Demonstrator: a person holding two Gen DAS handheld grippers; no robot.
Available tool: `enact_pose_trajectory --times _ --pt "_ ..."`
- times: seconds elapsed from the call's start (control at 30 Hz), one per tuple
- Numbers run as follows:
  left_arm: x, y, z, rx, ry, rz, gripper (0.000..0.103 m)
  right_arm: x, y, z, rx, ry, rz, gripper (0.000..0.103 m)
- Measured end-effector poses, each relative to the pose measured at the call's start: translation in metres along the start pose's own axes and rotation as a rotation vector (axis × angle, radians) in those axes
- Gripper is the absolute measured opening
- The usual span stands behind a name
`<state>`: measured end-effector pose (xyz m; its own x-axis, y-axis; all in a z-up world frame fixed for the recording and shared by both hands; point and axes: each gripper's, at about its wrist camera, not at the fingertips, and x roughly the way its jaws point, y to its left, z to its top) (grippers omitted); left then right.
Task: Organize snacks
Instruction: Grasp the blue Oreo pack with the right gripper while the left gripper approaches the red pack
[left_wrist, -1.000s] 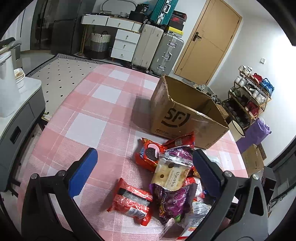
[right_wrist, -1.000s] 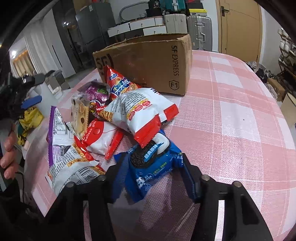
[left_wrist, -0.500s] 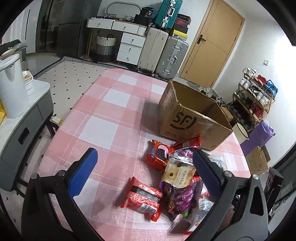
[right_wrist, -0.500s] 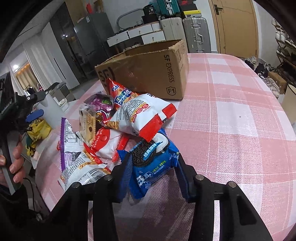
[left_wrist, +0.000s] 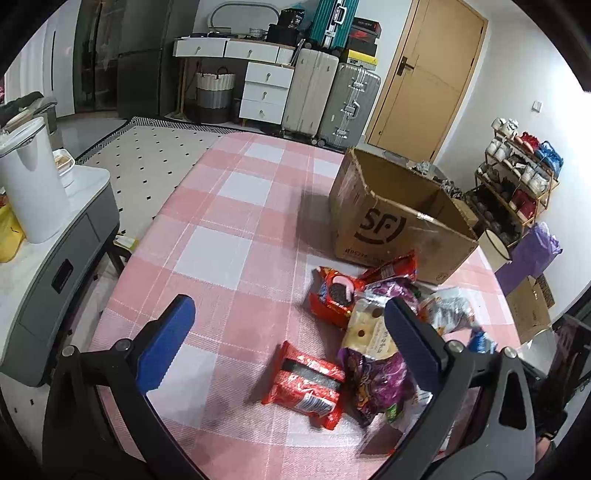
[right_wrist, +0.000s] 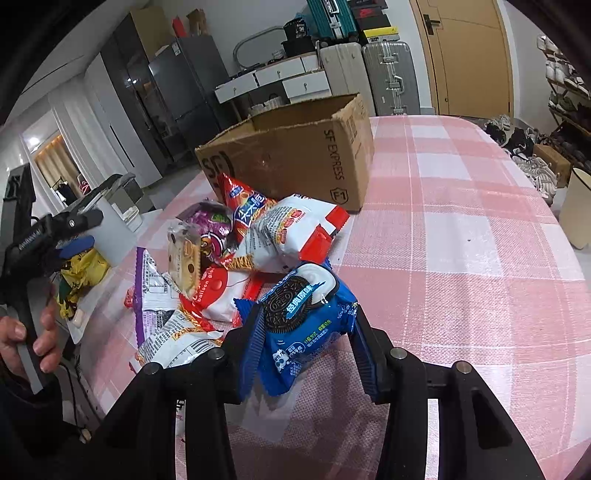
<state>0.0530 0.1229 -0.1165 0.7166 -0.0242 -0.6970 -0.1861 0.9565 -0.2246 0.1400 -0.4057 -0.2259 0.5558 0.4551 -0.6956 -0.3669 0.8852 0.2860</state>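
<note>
Jaws of the right gripper (right_wrist: 306, 347) clamp the blue Oreo pack (right_wrist: 306, 317); left gripper (left_wrist: 284, 332) gapes empty.

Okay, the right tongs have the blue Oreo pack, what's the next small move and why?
Probably lift it clear and carry it toward the cardboard box. The right tongs are already shut on the blue Oreo pack, the box stands open just behind the snack pile, and the left tongs are open, holding nothing.
</note>
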Motion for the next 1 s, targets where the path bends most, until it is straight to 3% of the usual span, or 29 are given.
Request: enact_pose_trajectory --times 0.27,0.5,0.87,1.0 --pt "0.004 0.004 -0.004 0.062 0.037 0.043 0.102 -0.009 0.002 -0.002 0.002 -0.012 0.008 0.045" --pt "0.008 0.003 -0.016 0.069 0.068 -0.013 0.102 -0.022 0.005 0.0 -0.001 -0.036 0.008 0.045" --pt "0.022 -0.014 -0.036 0.187 0.085 0.048 0.102 -0.039 0.008 0.0 0.003 -0.066 0.009 0.045" --pt "0.031 -0.011 -0.04 0.2 0.099 0.066 0.102 -0.043 0.008 0.001 0.006 -0.076 0.015 0.037"
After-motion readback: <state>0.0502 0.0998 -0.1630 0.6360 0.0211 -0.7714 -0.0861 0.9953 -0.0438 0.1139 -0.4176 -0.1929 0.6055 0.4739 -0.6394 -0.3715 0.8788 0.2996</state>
